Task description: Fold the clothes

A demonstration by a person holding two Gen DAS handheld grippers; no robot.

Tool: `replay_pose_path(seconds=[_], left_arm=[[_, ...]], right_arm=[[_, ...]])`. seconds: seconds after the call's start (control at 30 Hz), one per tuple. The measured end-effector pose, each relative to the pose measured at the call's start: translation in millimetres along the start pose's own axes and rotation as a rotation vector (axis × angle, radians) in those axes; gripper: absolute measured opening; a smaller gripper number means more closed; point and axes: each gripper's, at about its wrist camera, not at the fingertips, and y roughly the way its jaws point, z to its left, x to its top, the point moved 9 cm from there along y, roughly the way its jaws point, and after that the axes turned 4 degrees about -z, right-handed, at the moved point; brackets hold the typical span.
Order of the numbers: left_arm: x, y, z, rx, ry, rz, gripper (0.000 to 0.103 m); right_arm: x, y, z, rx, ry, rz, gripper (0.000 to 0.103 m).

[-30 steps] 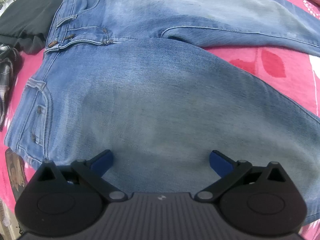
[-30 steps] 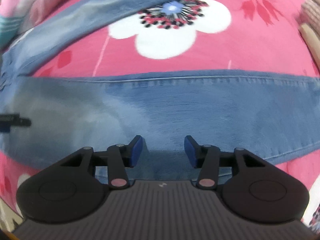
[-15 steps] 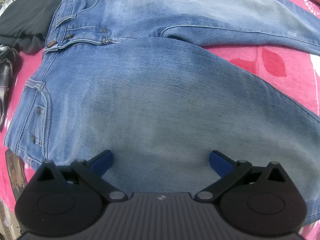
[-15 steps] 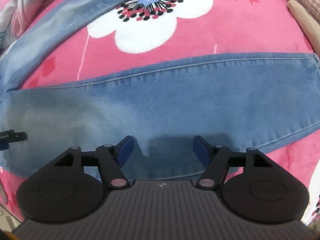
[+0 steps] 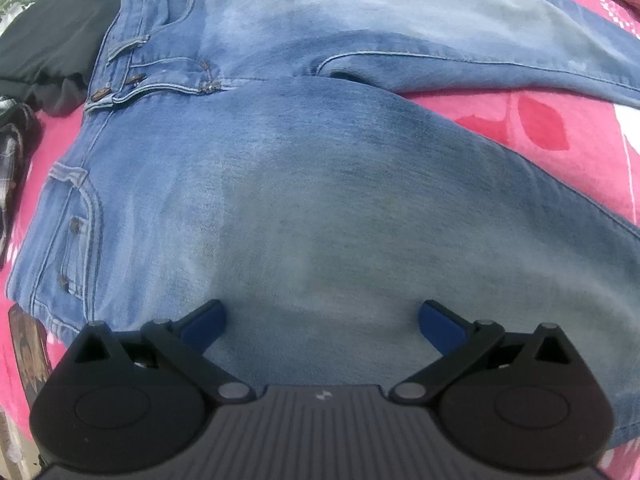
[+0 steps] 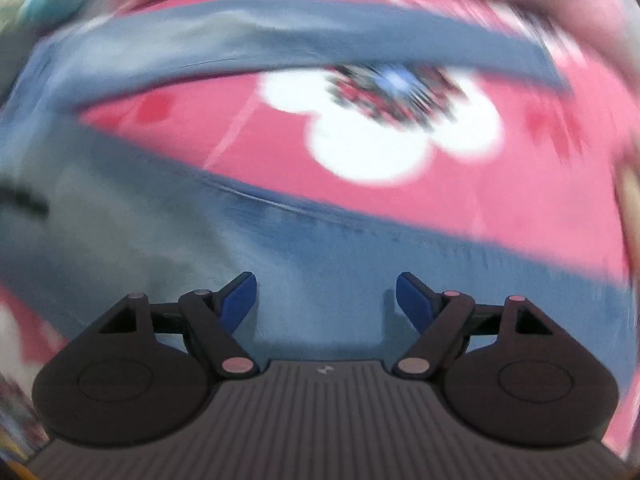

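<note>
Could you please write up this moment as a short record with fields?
garment: jeans, spread flat with legs apart
surface: pink flowered blanket
beside waistband: black cloth
left gripper: open over the thigh of the near leg, nothing gripped
right gripper: jaws opening over the near leg, nothing pinched
right view: blurred
fold: not begun

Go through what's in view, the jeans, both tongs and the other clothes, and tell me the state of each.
Jeans: spread flat, unfolded, legs apart.
Fly button: fastened.
Left tongs: open over the jeans, gripping nothing.
Right tongs: opening over a jeans leg, nothing between the pads.
Black garment: crumpled beside the waistband.
</note>
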Motion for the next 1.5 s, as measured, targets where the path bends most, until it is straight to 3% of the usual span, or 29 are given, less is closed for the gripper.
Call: replay_pose_path(seconds=[0.13,0.3,0.4,0.53,0.63,0.7,0.77,0.87,0.9,0.97,1.1,1.17,1.3,1.37,1.5], left_arm=[[-3.9,-3.7,0.5,0.003,0.001,-0.029,0.103],[-8.4,-8.1,1.2,0.007,-0.002,-0.063,0.103],[-9.8,-9.7,2.0,0.012,-0.009,-0.075,0.103],[-5.8,-6.4,8.7,0.019,-0.014,-0.089,0.103],[-6.6,-4.4,-1.1,0.026,-0.012,-0.099,0.103],[-6.5,-3.8,-7.3,0.034,-0.01,-0.105,0.103],[-6.9,-4.8,-8.7,0.046,-0.011,-0.103,0.103],[-7.7,-6.6,-10.4,0.06,-0.008,-0.102,0.103],[-8.1,-7.0,-10.8,0.062,-0.007,-0.105,0.103],[-9.4,-7.7,-10.5,0.055,-0.002,-0.114,0.103],[-10.6,-5.7,-10.1,0.026,0.02,-0.139,0.103],[-9.8,-2.8,-8.3,0.012,0.036,-0.151,0.103],[-7.1,2.7,-4.6,-0.013,0.064,-0.169,0.103],[-6.8,2.3,-4.5,-0.024,0.09,-0.17,0.103],[-3.0,7.8,-0.2,-0.049,0.129,-0.173,0.103]], right_arm=[[6.0,11.7,19.2,0.139,-0.116,-0.08,0.075],[-33.0,9.7,-44.5,0.169,-0.011,-0.05,0.074],[-76.1,-15.2,-109.8,0.061,0.015,-0.004,0.076],[-127.9,-44.1,-203.9,-0.135,0.196,0.107,0.076],[-139.9,-64.7,-239.8,-0.232,0.259,0.133,0.06],[-125.6,-69.2,-230.3,-0.202,0.249,0.086,0.057],[-98.8,-65.5,-200.1,-0.114,0.212,0.012,0.055],[-56.0,-41.6,-127.3,0.064,0.093,-0.081,0.045],[-43.0,-30.8,-102.8,0.115,0.056,-0.1,0.037],[-23.9,-6.0,-58.7,0.225,0.043,-0.1,0.031],[-12.9,32.2,-65.1,0.181,0.052,-0.112,0.019],[-5.6,36.1,-90.3,0.124,0.124,-0.115,0.0],[-3.5,30.1,-122.3,-0.034,0.182,-0.085,0.008],[-5.2,13.4,-117.1,-0.015,0.23,-0.086,0.008],[-10.4,11.8,-48.4,0.132,0.132,-0.045,0.007]])
